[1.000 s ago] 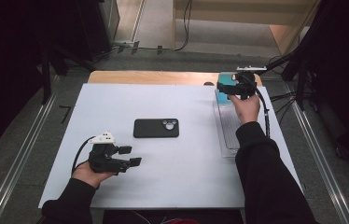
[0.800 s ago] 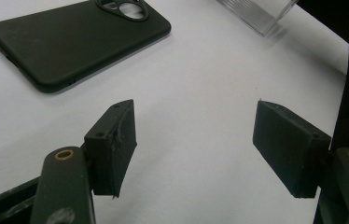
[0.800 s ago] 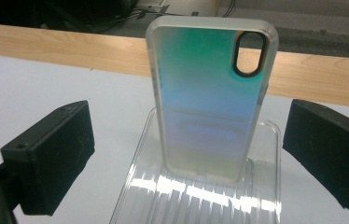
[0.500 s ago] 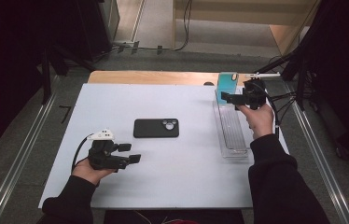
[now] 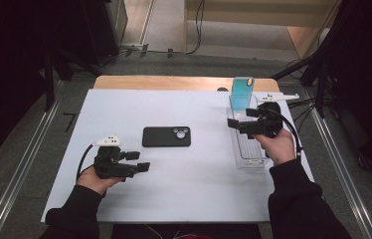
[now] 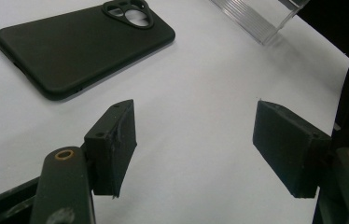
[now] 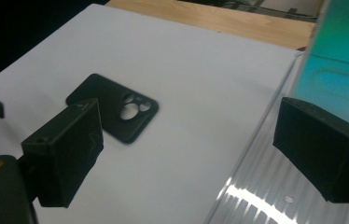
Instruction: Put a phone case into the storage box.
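1. White table top (image 5: pixel 194 194), high view: black phone case (image 5: pixel 166 136) lies flat between left gripper (image 5: pixel 143 161) and right gripper (image 5: pixel 232 123); teal case (image 5: pixel 242 90) stands in clear rack (image 5: pixel 247 149) just beyond right gripper.
2. Left gripper view: jaws spread, empty; black case ahead-left.
3. Right gripper view: jaws apart, just narrowing, nothing between; rack beneath.

No writing, label, brand or number can be read in any view. The black phone case (image 5: pixel 166 136) at the middle of the desk (image 5: pixel 199 194) bears no mark, and neither does the teal phone case (image 5: pixel 242 89) standing toward one o'clock.
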Demonstrator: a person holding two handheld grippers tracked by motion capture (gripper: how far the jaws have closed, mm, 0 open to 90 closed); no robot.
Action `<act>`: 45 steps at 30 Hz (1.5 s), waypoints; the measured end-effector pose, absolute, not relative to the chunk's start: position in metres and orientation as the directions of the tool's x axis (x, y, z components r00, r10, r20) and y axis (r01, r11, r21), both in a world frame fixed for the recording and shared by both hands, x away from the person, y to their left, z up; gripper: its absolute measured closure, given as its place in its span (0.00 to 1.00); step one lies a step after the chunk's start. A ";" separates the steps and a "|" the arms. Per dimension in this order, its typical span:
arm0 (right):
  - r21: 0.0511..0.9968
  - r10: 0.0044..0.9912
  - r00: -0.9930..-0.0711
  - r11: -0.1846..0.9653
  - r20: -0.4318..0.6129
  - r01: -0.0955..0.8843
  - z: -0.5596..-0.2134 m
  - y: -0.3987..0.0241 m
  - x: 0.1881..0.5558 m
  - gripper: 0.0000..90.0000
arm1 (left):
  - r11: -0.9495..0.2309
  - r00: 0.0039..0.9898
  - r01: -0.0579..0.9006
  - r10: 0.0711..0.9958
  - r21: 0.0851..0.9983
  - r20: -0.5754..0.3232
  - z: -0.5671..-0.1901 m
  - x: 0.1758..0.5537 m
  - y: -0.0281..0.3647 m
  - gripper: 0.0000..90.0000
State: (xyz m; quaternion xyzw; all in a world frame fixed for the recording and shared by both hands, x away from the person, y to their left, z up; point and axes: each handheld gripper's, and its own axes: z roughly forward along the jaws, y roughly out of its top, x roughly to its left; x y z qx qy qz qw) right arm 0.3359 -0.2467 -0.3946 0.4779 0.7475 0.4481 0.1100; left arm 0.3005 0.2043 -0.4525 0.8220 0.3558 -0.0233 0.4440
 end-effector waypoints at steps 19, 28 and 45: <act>0.764 0.654 -0.701 0.287 0.284 0.578 -0.421 -0.221 0.278 0.23 | -0.340 0.738 0.616 0.565 0.711 -0.370 -0.449 0.301 0.207 0.34; 0.752 0.613 -0.739 0.339 0.279 0.565 -0.440 -0.232 0.265 0.24 | -0.346 0.740 0.618 0.560 0.706 -0.373 -0.451 0.301 0.206 0.34; 0.726 0.580 -0.759 0.379 0.297 0.574 -0.465 -0.243 0.248 0.24 | -0.344 0.746 0.608 0.556 0.715 -0.366 -0.449 0.302 0.206 0.34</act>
